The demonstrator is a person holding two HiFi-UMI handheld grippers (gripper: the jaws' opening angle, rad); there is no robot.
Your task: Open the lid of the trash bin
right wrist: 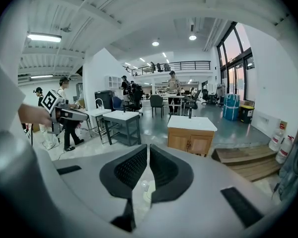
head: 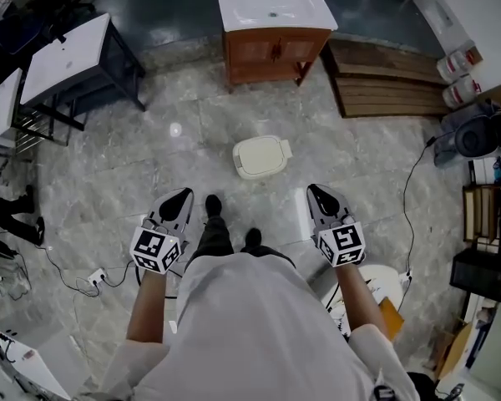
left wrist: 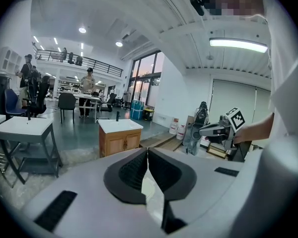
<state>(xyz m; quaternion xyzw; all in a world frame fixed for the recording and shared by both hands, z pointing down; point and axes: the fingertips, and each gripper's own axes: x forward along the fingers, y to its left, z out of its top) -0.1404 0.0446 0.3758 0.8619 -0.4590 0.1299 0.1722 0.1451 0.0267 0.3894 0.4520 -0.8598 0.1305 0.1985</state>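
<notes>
Cream trash bin [head: 261, 156] stands closed on the marble floor [head: 150, 157], well ahead of both grippers and between their lines, short of the wooden cabinet [head: 275, 53]. Left gripper [head: 182, 195] and right gripper [head: 316, 190] are both fully closed on nothing. The right one appears slightly nearer.

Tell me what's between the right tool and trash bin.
Only bare grey marble floor separates the right tool from the cream trash bin, in head view.
</notes>
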